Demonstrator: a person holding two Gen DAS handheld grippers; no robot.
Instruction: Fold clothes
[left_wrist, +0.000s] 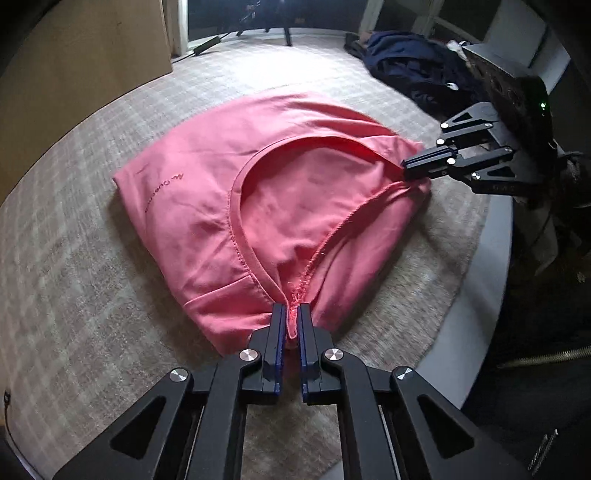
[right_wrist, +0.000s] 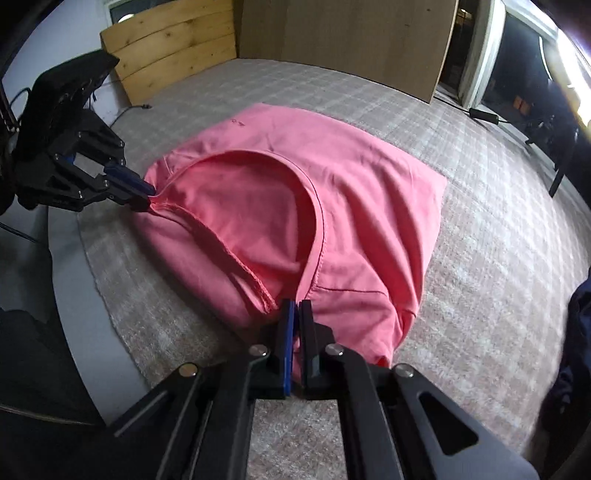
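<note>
1. The pink cotton T-shirt (left_wrist: 221, 206) lies partly folded on the checked beige table cloth (left_wrist: 74, 258).
2. Left gripper (left_wrist: 292, 317) is clenched on the neckline seam; right gripper (right_wrist: 297, 314) pinches the opposite collar end.
3. Soft, light, floppy fabric, I'd judge: stitched edges give the firmest hold.

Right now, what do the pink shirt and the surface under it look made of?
Pink shirt: soft matte knit, probably cotton jersey; it drapes, creases, and shows stitched hems. Checked cloth beneath: woven textile, slightly fuzzy, beige grid pattern, frayed near edge. It covers a smooth white tabletop, material unclear.
</note>
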